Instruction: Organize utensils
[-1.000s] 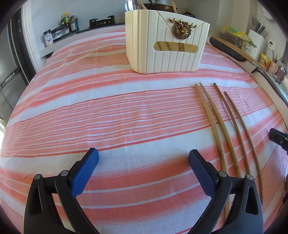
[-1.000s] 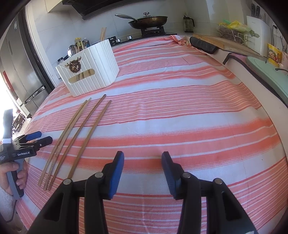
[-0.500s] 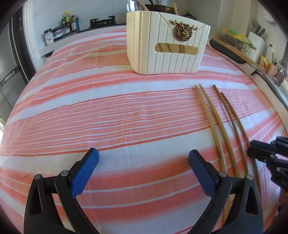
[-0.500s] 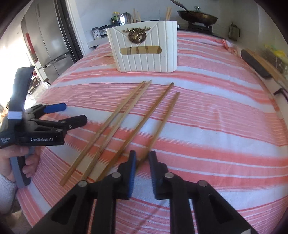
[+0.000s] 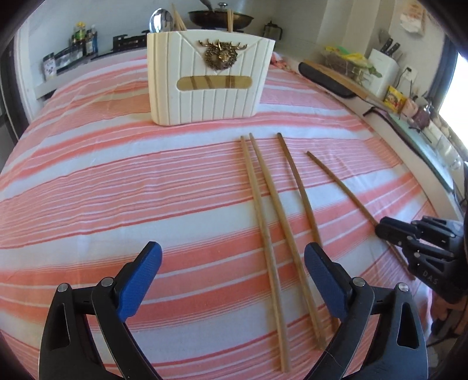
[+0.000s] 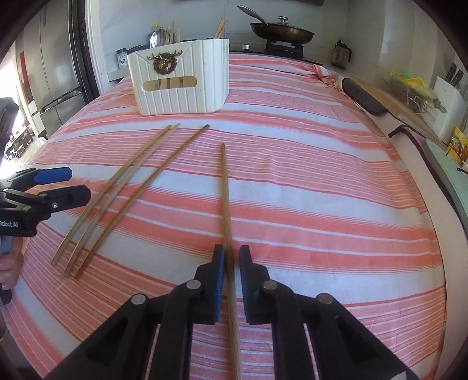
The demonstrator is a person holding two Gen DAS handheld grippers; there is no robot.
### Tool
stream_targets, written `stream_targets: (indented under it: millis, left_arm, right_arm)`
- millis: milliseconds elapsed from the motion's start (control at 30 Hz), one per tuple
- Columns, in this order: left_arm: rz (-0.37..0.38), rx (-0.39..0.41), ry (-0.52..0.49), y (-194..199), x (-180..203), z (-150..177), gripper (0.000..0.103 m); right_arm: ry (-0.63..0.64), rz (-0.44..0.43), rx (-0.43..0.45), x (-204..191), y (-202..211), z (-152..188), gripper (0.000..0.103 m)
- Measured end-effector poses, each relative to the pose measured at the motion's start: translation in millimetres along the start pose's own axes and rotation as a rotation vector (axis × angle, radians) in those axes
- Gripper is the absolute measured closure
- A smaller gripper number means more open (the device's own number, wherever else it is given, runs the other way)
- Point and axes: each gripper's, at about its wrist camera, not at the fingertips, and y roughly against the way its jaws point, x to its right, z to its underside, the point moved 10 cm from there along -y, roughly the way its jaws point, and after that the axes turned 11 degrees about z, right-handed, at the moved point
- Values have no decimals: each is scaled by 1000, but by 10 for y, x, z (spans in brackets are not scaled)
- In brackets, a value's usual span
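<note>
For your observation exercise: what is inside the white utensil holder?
Inside the white utensil holder, a metal spoon and wooden sticks poke above the rim; brown shafts show through its slot. Lower contents are hidden.

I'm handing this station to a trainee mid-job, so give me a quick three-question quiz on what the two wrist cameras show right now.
1. How many chopsticks lie loose on the striped cloth, not counting the one in the right gripper?
2. True or false: the left gripper is shut on a chopstick.
3. What stands behind the chopsticks: A) a glass jar, B) a white ribbed utensil holder with a deer emblem, C) a metal tray?

Key:
1. Three chopsticks; the fourth chopstick is pinched between the right gripper's pads.
2. False; its jaws stand wide with nothing gripped.
3. B.
</note>
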Motion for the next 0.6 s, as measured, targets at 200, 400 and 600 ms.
stream_targets:
  millis: [200, 400, 600]
  left_arm:
    - [-57, -30, -43, -76, -15, 7, 32]
    - [-80, -22, -72, -50, 30, 27, 79]
    - [-121, 21, 56, 98, -217, 83, 97]
  right_arm:
    - [-5, -1, 7, 5, -5, 11, 92]
    - [12, -17, 11, -52, -34, -38, 92]
    - [-1, 7, 15, -13, -32, -37, 96]
